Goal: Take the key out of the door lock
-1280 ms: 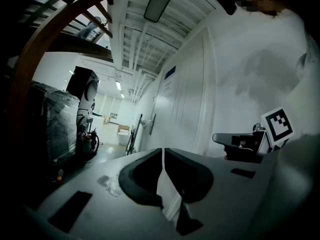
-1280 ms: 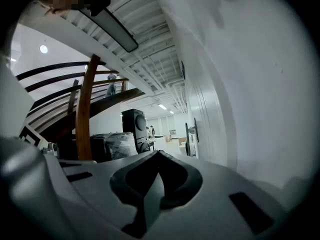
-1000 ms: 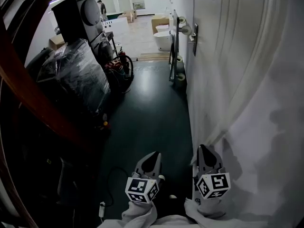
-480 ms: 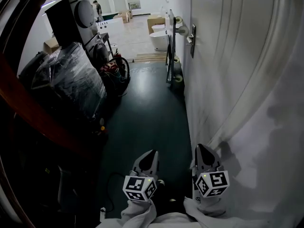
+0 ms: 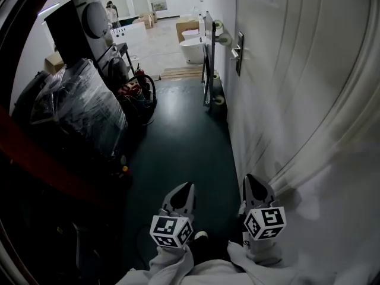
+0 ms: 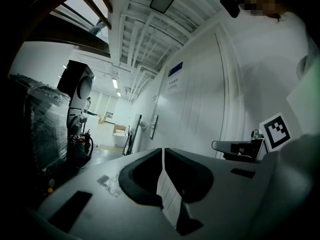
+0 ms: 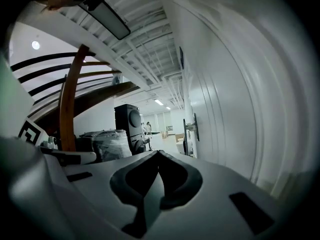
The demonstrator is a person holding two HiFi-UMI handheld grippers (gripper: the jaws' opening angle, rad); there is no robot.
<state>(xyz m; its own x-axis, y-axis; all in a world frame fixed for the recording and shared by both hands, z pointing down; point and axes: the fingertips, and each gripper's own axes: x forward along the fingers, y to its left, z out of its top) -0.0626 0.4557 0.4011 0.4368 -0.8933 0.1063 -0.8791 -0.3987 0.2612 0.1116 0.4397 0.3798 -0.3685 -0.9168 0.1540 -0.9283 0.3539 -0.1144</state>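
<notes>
Lockwork for this task shows only as a narrow dark lock plate (image 5: 239, 53) standing upright on the white panelled door (image 5: 285, 70), with a pale lever handle (image 5: 232, 53) sticking out from it toward the corridor; the key is too small to make out in any view. The plate sits far up the corridor, well apart from both tools and ahead of them on the right-hand side, above the dark green floor (image 5: 178, 141). The left tool (image 5: 184, 186) and right tool (image 5: 251, 179) are held low and side by side near the person's body, the right one just beside the door face. In the left gripper view the left tool (image 6: 162, 153) has its jaws pressed together with nothing between them, and the plate (image 6: 155, 126) appears small in the distance; in the right gripper view the right tool (image 7: 157, 154) is likewise closed and empty, with the plate (image 7: 194, 126) far off. A blue sign (image 6: 175, 69) is fixed to the wall near the door, with lines of print beneath it too small to read. Each tool's cube carries black-and-white square markers.
</notes>
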